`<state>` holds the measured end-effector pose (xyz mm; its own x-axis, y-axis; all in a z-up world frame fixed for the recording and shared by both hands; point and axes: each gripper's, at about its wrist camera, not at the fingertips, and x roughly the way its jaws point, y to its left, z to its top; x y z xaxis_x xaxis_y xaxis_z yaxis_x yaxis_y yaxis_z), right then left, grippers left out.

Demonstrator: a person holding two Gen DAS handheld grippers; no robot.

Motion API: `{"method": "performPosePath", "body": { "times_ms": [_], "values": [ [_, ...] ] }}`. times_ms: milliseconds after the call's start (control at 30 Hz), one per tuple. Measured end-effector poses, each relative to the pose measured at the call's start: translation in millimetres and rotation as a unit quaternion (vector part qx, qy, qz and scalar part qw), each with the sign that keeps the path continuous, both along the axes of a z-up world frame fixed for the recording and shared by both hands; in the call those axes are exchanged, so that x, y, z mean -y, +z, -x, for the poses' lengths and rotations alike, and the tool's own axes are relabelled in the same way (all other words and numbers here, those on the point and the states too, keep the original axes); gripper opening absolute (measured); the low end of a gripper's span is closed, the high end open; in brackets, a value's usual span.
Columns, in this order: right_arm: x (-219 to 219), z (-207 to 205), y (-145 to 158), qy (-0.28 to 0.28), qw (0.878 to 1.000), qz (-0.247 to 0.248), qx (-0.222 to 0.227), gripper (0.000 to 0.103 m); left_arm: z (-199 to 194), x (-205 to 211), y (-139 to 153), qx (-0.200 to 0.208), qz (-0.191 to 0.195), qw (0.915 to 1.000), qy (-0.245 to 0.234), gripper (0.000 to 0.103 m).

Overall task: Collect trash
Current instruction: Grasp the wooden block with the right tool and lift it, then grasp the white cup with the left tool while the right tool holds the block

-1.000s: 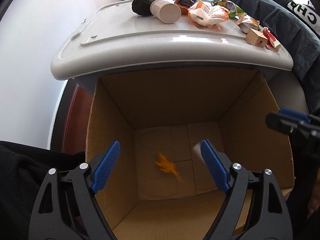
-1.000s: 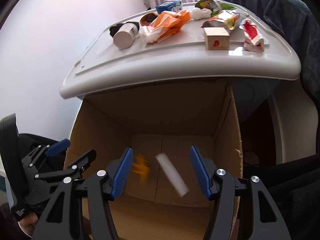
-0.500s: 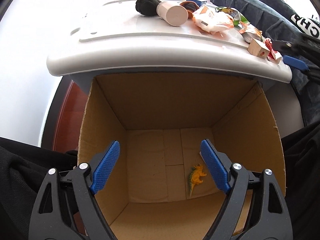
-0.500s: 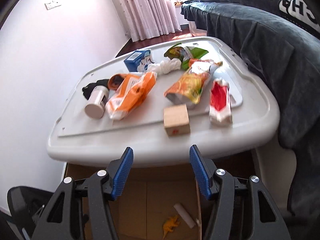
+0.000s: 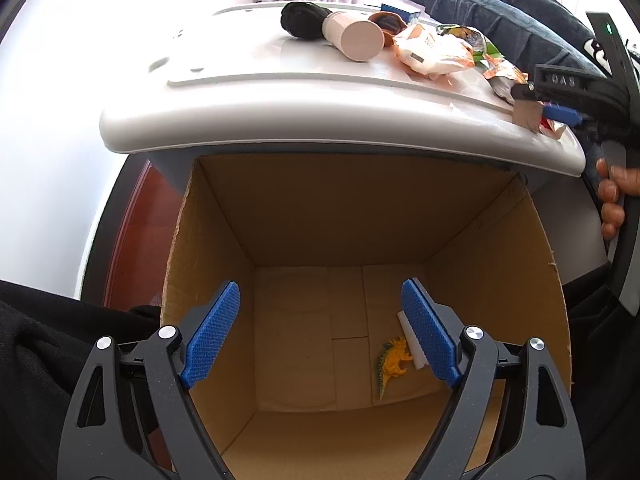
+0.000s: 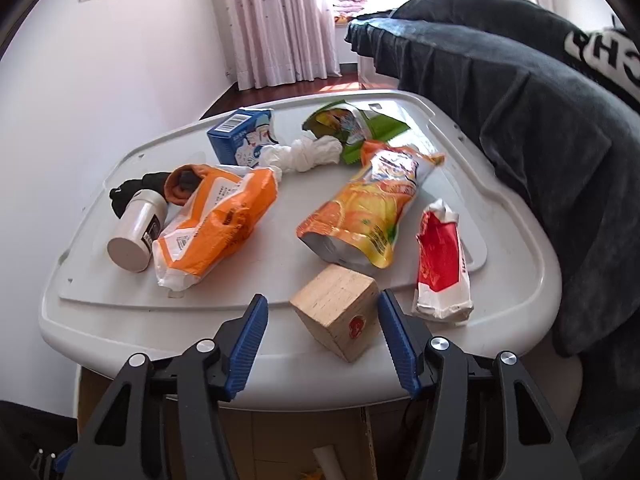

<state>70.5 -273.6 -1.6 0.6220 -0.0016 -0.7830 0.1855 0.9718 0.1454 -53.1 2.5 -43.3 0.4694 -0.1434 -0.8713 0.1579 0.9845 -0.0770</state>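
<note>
My left gripper point(image 5: 320, 332) is open and empty over the open cardboard box point(image 5: 208, 216). On the box floor lie an orange toy dinosaur point(image 5: 394, 362) and a white stick point(image 5: 410, 340). My right gripper point(image 6: 322, 344) is open and empty at the near edge of the grey lid point(image 6: 120, 300), just in front of a wooden block point(image 6: 338, 316). On the lid lie an orange bag point(image 6: 216, 224), an orange juice pouch point(image 6: 372, 208), a red and white wrapper point(image 6: 440, 264), a white bottle point(image 6: 138, 232), a blue carton point(image 6: 244, 136), a white crumpled tissue point(image 6: 308, 154) and a green packet point(image 6: 344, 124).
A dark quilt point(image 6: 520, 100) lies along the lid's right side. A black and orange sock point(image 6: 176, 184) lies behind the bottle. A white wall point(image 6: 100, 60) and curtains point(image 6: 276, 20) stand behind. The box sits under the lid's near edge.
The dinosaur and the white stick fell into the box and came to rest. My right gripper rose from the box to the lid's edge by the wooden block. My left gripper stayed open.
</note>
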Motion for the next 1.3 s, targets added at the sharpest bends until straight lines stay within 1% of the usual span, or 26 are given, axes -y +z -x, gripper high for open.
{"method": "performPosePath", "body": {
  "times_ms": [167,233,267,333,467,600,667,700,767,800,833,900,933,967,1033,1067,1100,1167,1200,1233,1300],
  "values": [
    [2.7,-5.4,-12.2,-0.003,1.000,-0.004,-0.013,0.057,-2.4,-0.4,-0.7,0.001,0.002,1.0000,0.002,0.081],
    [2.5,-9.1,-19.4,-0.005,1.000,-0.005,-0.022,0.054,-2.0,0.9,-1.0,0.004,-0.002,1.0000,-0.002,0.081],
    [3.0,-11.8,-23.3,-0.009,1.000,-0.007,-0.026,0.049,-1.5,1.5,-1.2,0.004,-0.003,1.0000,-0.004,0.081],
    [3.7,-12.4,-23.9,-0.016,1.000,-0.004,-0.018,0.045,-0.9,2.8,-1.8,0.005,-0.007,0.9999,-0.007,0.081],
    [4.6,-12.0,-24.8,-0.025,1.000,-0.006,-0.012,0.043,-1.1,3.0,-3.7,0.003,-0.010,0.9999,-0.006,0.081],
    [3.4,-8.7,-23.9,-0.023,1.000,-0.001,-0.009,0.041,-2.2,1.8,-4.0,0.004,-0.010,0.9999,-0.002,0.081],
    [4.8,-2.6,-18.0,-0.020,1.000,-0.023,0.000,0.041,-2.4,1.9,-3.1,0.007,-0.011,0.9999,-0.002,0.081],
    [4.3,2.6,-10.3,-0.017,0.999,-0.032,0.009,0.041,-2.3,1.5,-2.1,0.008,-0.010,0.9999,-0.001,0.081],
    [0.7,14.3,13.4,0.007,0.998,-0.056,0.028,0.041,-3.5,1.1,3.9,0.010,-0.008,0.9999,0.000,0.081],
    [-1.0,21.3,30.5,0.025,0.997,-0.067,0.040,0.041,-5.0,1.4,8.4,0.014,-0.007,0.9999,0.000,0.081],
    [-2.3,26.9,44.8,0.039,0.995,-0.070,0.051,0.041,-8.5,2.1,14.9,0.022,-0.006,0.9997,-0.001,0.081],
    [-3.6,37.4,74.1,0.068,0.993,-0.058,0.079,0.041,-21.5,5.3,27.2,0.036,-0.005,0.9993,0.000,0.081],
    [-3.0,42.9,87.3,0.077,0.992,-0.039,0.097,0.041,-33.7,7.8,34.3,0.042,-0.003,0.9991,0.007,0.081],
    [-1.2,46.5,95.1,0.079,0.990,-0.022,0.111,0.042,-45.8,10.1,40.0,0.044,0.002,0.9989,0.015,0.081],
    [6.9,50.8,100.4,0.072,0.989,-0.008,0.132,0.042,-77.5,13.8,51.2,0.041,0.029,0.9981,0.037,0.081],
    [11.2,51.4,98.5,0.066,0.988,-0.011,0.138,0.042,-93.2,16.2,55.8,0.040,0.042,0.9972,0.046,0.081],
    [14.7,50.2,94.9,0.061,0.989,-0.020,0.136,0.042,-110.3,19.2,59.9,0.039,0.048,0.9963,0.059,0.081],
    [24.3,45.4,85.7,0.056,0.989,-0.073,0.115,0.042,-140.4,26.6,67.7,0.046,0.049,0.9948,0.077,0.081],
    [28.7,44.1,85.2,0.057,0.988,-0.091,0.114,0.042,-156.9,32.2,71.6,0.053,0.041,0.9944,0.082,0.081],
    [30.7,45.2,86.8,0.057,0.987,-0.096,0.117,0.042,-170.2,36.6,73.8,0.057,0.035,0.9942,0.084,0.081],
    [30.3,48.2,91.4,0.057,0.987,-0.077,0.127,0.042,-193.4,45.5,73.9,0.056,0.035,0.9945,0.081,0.081]
  ]
}}
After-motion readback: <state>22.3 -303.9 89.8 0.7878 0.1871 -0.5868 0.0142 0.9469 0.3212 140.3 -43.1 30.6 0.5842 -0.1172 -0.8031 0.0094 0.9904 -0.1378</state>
